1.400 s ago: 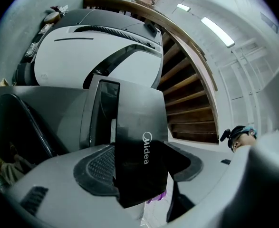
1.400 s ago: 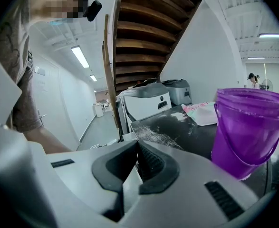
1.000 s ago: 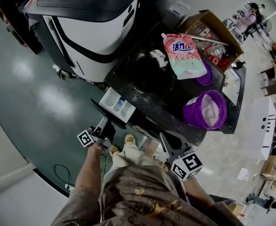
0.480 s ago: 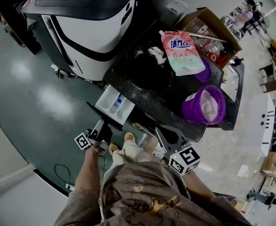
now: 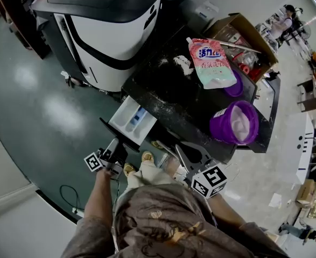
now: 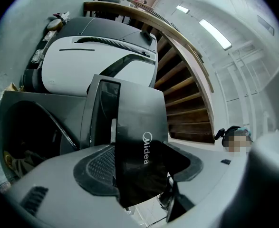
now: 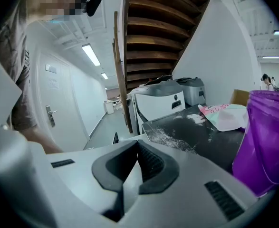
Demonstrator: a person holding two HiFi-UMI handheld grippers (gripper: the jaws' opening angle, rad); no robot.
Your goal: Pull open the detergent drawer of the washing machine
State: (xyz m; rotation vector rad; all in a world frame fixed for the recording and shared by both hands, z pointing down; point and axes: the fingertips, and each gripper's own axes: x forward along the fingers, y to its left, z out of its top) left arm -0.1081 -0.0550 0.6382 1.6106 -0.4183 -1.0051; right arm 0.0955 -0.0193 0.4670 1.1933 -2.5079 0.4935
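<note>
- Grey-green glossy floor (image 5: 44,106) lies bare to the left of the black-topped washing machine (image 5: 168,98), whose lid is dusted with white powder.
- Drawn well out of the machine's front corner is the white detergent drawer (image 5: 132,120). The left gripper (image 5: 113,147) has its jaws spread wide and clamped across the drawer's dark front panel.
- Pressed together on nothing, the right gripper (image 7: 137,163) hangs near the purple plastic tub (image 5: 234,123).
- Risk: a pull off the drawer's line could jam it, or the smooth panel could slip from the pads.
- Room: open floor lies behind the left gripper, though the person's feet (image 5: 147,157) stand close.
</note>
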